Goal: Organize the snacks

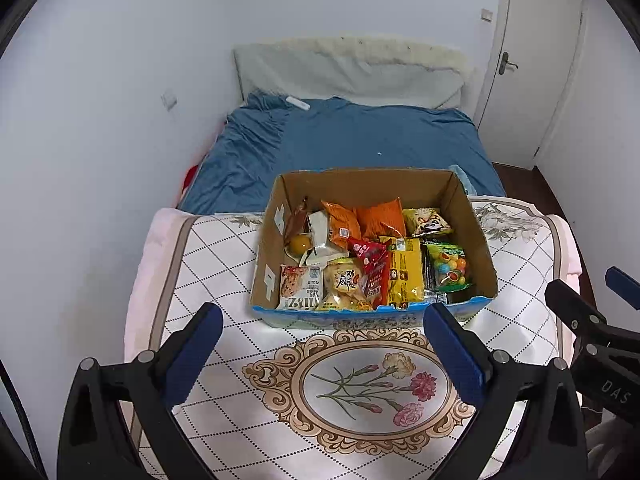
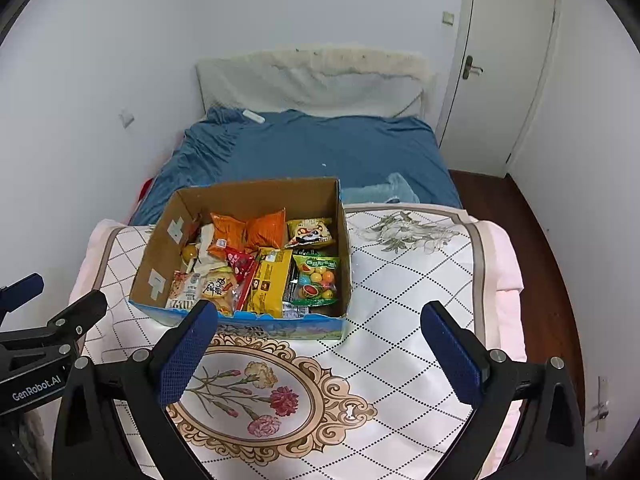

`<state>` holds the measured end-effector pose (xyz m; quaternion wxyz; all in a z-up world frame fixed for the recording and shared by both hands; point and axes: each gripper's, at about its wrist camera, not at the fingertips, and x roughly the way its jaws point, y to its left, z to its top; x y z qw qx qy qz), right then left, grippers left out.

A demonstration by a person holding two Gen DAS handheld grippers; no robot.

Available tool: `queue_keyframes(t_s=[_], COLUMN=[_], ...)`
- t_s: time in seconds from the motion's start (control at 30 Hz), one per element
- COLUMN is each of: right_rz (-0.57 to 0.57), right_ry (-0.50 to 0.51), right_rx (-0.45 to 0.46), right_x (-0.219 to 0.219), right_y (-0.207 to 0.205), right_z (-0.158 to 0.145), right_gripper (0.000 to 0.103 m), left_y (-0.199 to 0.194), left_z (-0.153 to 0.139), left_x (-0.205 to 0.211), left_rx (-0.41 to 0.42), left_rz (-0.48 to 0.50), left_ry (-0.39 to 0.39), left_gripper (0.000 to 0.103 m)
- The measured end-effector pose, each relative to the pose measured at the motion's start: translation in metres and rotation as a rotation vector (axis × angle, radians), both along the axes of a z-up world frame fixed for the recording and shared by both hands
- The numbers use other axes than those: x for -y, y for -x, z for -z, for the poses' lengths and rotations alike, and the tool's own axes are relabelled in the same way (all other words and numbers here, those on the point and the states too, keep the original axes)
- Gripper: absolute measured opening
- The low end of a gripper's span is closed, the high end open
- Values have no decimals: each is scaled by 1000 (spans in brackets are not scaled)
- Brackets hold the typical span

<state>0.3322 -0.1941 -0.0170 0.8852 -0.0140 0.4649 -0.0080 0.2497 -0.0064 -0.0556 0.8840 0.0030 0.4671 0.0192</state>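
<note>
An open cardboard box (image 1: pixel 267 256) (image 2: pixel 158 256) stands on a patterned white quilt. It holds several snack packets: orange bags (image 1: pixel 380 220) (image 2: pixel 266 230), a yellow pack (image 1: pixel 405 276) (image 2: pixel 269 282), a green candy bag (image 1: pixel 447 266) (image 2: pixel 316 278), a red packet (image 1: pixel 370 254) and white packets (image 1: pixel 300 286). My left gripper (image 1: pixel 322 326) is open and empty, hovering just in front of the box. My right gripper (image 2: pixel 320 322) is open and empty, in front of the box's right corner. Each gripper shows at the edge of the other's view.
The quilt (image 1: pixel 224 264) (image 2: pixel 416 280) with a flower medallion covers the near end of a bed. A blue sheet (image 1: pixel 360 140) and pale pillows (image 1: pixel 352 68) lie beyond. A white door (image 2: pixel 504 60) and dark wood floor (image 2: pixel 532 248) are at right.
</note>
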Motion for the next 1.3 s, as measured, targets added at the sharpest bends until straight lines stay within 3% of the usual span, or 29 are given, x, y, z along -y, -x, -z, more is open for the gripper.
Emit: queue_keyframes(t_s=[0.4, 1.3], right_rz=[-6, 4], right_ry=[-3, 4], right_rx=[-39, -38], right_x=[1, 8], right_y=[-23, -22], right_z=[15, 12], right_gripper=[103, 103], left_y=[-21, -21], left_z=[11, 10], left_x=[0, 4], left_rx=[-32, -23], left_rz=[11, 25], left_ry=[-5, 1], left_gripper=[103, 103])
